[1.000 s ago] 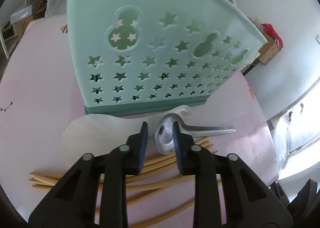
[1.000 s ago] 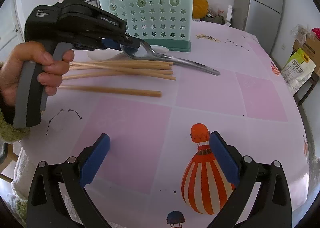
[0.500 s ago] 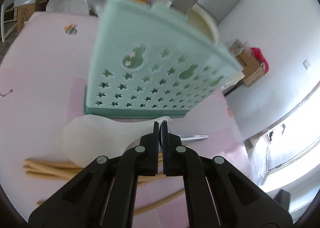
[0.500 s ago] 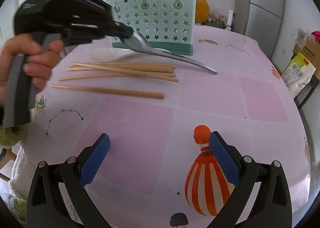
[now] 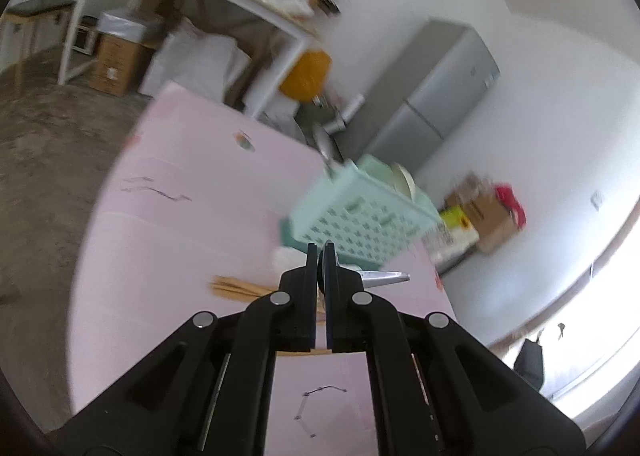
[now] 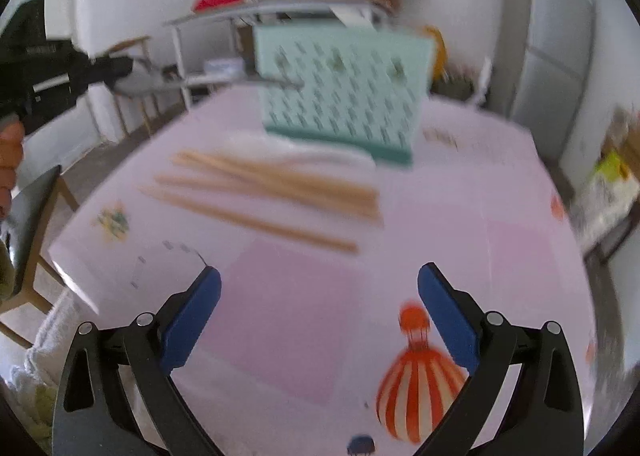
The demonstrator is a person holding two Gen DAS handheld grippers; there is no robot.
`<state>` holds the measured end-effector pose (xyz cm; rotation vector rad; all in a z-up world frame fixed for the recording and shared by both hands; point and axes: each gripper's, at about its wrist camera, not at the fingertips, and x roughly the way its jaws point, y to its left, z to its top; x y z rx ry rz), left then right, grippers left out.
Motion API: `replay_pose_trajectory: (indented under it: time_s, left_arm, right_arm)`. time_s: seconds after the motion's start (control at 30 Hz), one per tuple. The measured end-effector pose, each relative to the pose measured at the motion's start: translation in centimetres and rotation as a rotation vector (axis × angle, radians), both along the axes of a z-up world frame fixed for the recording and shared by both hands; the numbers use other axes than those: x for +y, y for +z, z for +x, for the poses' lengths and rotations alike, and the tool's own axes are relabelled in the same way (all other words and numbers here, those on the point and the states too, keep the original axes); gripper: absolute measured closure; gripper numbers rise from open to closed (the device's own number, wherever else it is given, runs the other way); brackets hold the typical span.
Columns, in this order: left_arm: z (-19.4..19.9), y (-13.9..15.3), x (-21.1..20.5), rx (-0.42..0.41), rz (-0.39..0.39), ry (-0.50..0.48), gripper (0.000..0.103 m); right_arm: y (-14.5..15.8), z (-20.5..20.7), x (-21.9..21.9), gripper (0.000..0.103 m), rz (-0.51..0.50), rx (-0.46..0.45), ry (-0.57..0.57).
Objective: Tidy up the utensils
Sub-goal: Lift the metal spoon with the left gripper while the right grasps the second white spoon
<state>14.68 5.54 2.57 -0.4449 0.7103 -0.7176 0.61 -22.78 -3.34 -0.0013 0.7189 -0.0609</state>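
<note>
My left gripper [image 5: 320, 250] is shut on a metal spoon [image 5: 384, 277], whose handle sticks out to the right of the jaws. In the right wrist view that left gripper [image 6: 120, 70] is up at the far left, holding the spoon [image 6: 240, 83] level in the air in front of the mint green star-holed basket [image 6: 340, 96]. Several wooden chopsticks [image 6: 272, 184] and a white plastic spoon [image 6: 320, 152] lie on the pink table before the basket [image 5: 360, 216]. My right gripper [image 6: 320, 276] hovers open over the near table, nothing between its fingers.
A hot-air balloon print [image 6: 416, 368] marks the pink tablecloth [image 6: 280, 316] near my right gripper. A person's hand [image 6: 10, 152] holds the left tool. A grey fridge [image 6: 548, 36], a cluttered shelf table [image 6: 280, 8] and cardboard boxes [image 5: 484, 216] stand beyond the table.
The left gripper closed on the metal spoon and lifted it off the table, pulling back and up from the basket. The right gripper rose a little and stayed open.
</note>
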Motion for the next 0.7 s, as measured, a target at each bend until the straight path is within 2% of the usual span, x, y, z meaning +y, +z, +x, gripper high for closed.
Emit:
replay_pose_trajectory:
  time_s: [0.2,0.3,0.37,0.47,0.7]
  left_arm:
    - [-0.5,0.7,6.3,-0.03,-0.086,0.137,0.101]
    - [-0.3,0.6,7.1,-0.028,-0.108,0.168,0.101]
    - [-0.1,0.3,7.9,-0.027,-0.118,0.181,0.101]
    - [0.3,-0.4,8.5,-0.021,-0.127,0.193,0.101]
    - [1.4,-2.2,9.7,0.019,-0.152,0.203,0.101]
  right_arm:
    - [2.7,3.8,3.6,0.028,-0.114,-0.071,0.106]
    - [2.9,6.0,5.5,0.041,-0.169,-0.075,0.143]
    - [2.8,7.8,6.5,0.051,-0.181,-0.069,0.165]
    - [2.3,10.3,8.0,0.06,-0.204,-0.048,0.189]
    - [-0.3,14.6,11.1,0.074,-0.339,0.025,0.211]
